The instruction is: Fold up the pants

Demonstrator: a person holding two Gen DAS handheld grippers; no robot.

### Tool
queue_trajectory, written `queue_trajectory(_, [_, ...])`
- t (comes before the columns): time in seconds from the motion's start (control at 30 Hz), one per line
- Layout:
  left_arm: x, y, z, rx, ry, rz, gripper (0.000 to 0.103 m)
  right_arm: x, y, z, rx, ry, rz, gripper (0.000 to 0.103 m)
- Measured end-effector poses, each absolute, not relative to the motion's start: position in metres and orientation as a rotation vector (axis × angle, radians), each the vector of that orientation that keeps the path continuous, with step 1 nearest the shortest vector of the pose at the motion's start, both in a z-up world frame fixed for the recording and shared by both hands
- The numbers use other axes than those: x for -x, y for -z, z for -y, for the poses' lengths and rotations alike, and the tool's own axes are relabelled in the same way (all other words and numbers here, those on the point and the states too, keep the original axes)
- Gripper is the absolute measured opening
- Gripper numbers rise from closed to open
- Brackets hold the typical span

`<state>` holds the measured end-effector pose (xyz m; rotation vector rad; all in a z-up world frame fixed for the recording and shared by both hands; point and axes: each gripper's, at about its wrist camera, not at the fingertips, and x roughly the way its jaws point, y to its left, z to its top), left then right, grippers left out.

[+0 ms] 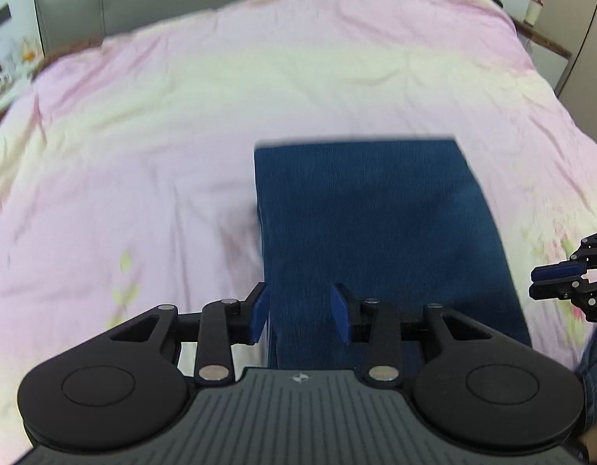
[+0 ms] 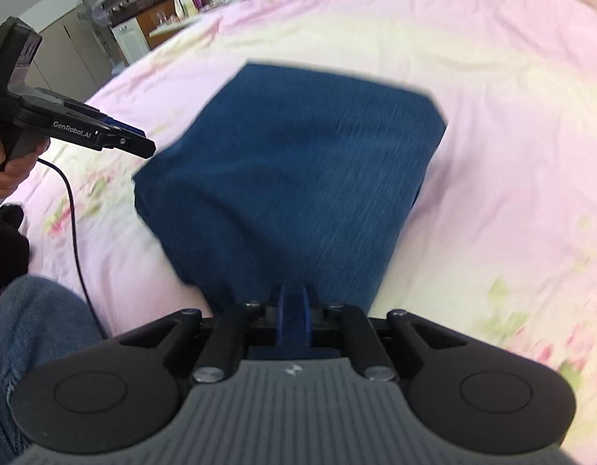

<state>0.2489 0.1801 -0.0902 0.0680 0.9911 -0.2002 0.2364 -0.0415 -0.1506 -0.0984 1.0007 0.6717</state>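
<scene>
Blue pants (image 1: 375,213) lie folded on the pink bed (image 1: 143,135). Left tool (image 1: 300,312) is let go, pads wide apart w/ cloth edge between, not pinched. Right tool (image 2: 293,312) is clenched tight on the near pants edge.

One pair of blue pants (image 1: 375,213) lies on one bed (image 1: 143,135). Two tools are in play, the left tool (image 1: 300,310) and the right tool (image 2: 293,310). One hand (image 2: 4,162) shows.
</scene>
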Motion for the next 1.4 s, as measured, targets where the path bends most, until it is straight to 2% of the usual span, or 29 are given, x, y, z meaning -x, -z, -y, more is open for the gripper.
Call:
queue_trajectory(0.07, [-0.267,0.084,-0.174,-0.068,0.188,-0.949,0.044,-0.253,0.140,0.041,0.131,-0.663,-0.953,0.010])
queue_trajectory(0.13, [-0.286,0.085,-0.168,-0.054,0.186,-0.923,0.040,-0.275,0.137,0.040,0.156,-0.630,-0.916,0.011])
queue_trajectory(0.2, [-0.309,0.092,-0.160,-0.056,0.171,-0.915,0.031,-0.298,0.137,0.040,0.149,-0.606,-0.900,0.012])
queue_trajectory(0.33, [-0.341,0.115,-0.159,-0.040,0.143,-0.929,0.026,-0.342,0.144,0.032,0.138,-0.577,-0.880,0.017])
queue_trajectory(0.4, [-0.352,0.130,-0.161,-0.036,0.124,-0.961,0.020,-0.364,0.152,0.029,0.134,-0.559,-0.889,0.017])
queue_trajectory(0.5, [-0.362,0.152,-0.163,-0.041,0.137,-0.999,0.019,-0.389,0.172,0.024,0.137,-0.546,-0.939,0.020])
queue_trajectory(0.73, [-0.375,0.186,-0.169,0.007,0.141,-1.045,0.019,-0.429,0.233,0.010,0.180,-0.547,-1.046,0.019])
queue_trajectory(0.9, [-0.364,0.165,-0.162,-0.024,0.121,-1.027,0.019,-0.432,0.232,0.006,0.174,-0.542,-1.064,0.019])
queue_trajectory(1.03, [-0.330,0.131,-0.165,-0.026,0.129,-0.968,0.020,-0.412,0.200,0.021,0.141,-0.529,-1.032,0.021])
queue_trajectory(1.13, [-0.304,0.116,-0.167,-0.058,0.138,-0.989,0.020,-0.376,0.177,0.025,0.136,-0.574,-0.991,0.021])
queue_trajectory(1.27, [-0.271,0.116,-0.164,-0.085,0.152,-1.025,0.020,-0.326,0.169,0.025,0.125,-0.626,-0.990,0.025])
queue_trajectory(1.4, [-0.260,0.145,-0.164,-0.094,0.130,-1.077,0.020,-0.299,0.187,0.023,0.122,-0.609,-1.023,0.028])
